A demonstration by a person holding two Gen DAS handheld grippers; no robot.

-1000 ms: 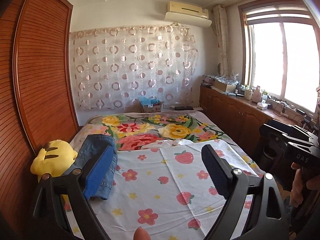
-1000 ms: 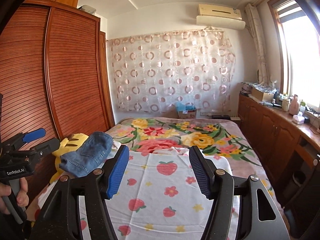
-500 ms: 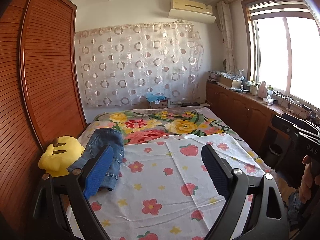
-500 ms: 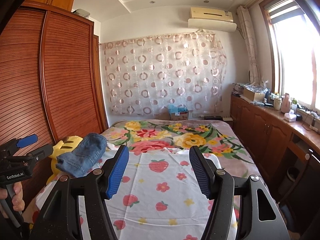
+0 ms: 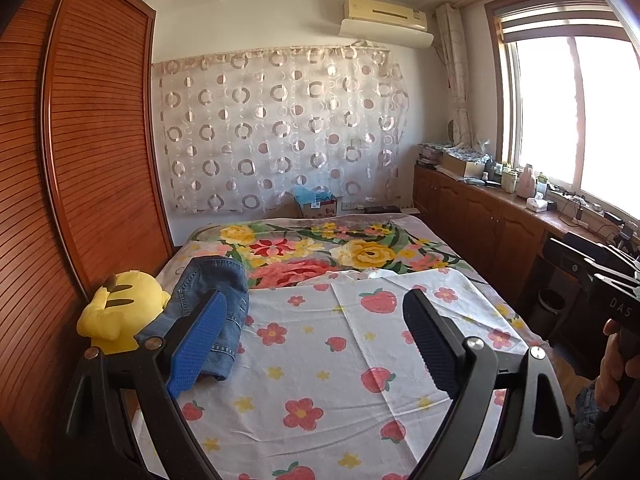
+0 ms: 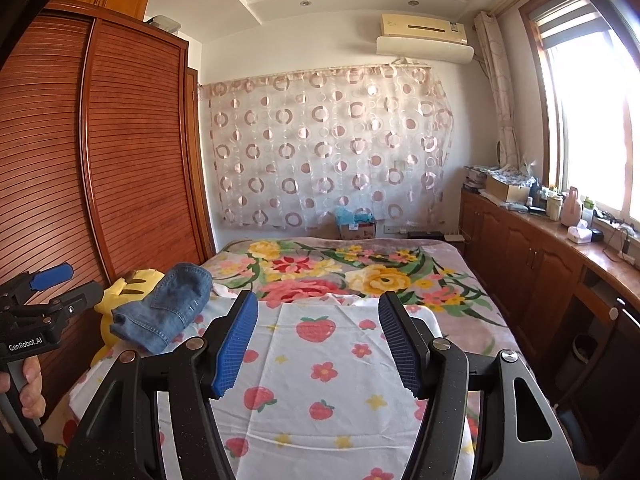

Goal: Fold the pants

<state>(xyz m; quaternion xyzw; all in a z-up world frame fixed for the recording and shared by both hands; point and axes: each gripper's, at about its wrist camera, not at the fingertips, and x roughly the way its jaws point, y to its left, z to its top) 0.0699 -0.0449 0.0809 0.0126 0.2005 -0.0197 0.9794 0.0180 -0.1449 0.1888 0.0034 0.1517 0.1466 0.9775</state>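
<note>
left wrist – fingers (image 5: 196, 344) wide, empty

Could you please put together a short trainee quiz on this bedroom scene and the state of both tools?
1. True or false: the left tool grips the jeans.
2. What do the jeans rest against? A) yellow plush toy B) air conditioner C) window
3. Fill in: the right tool is ____.

Key: 1 false; both tools are open and hold nothing. 2 A. 3 open.
</note>
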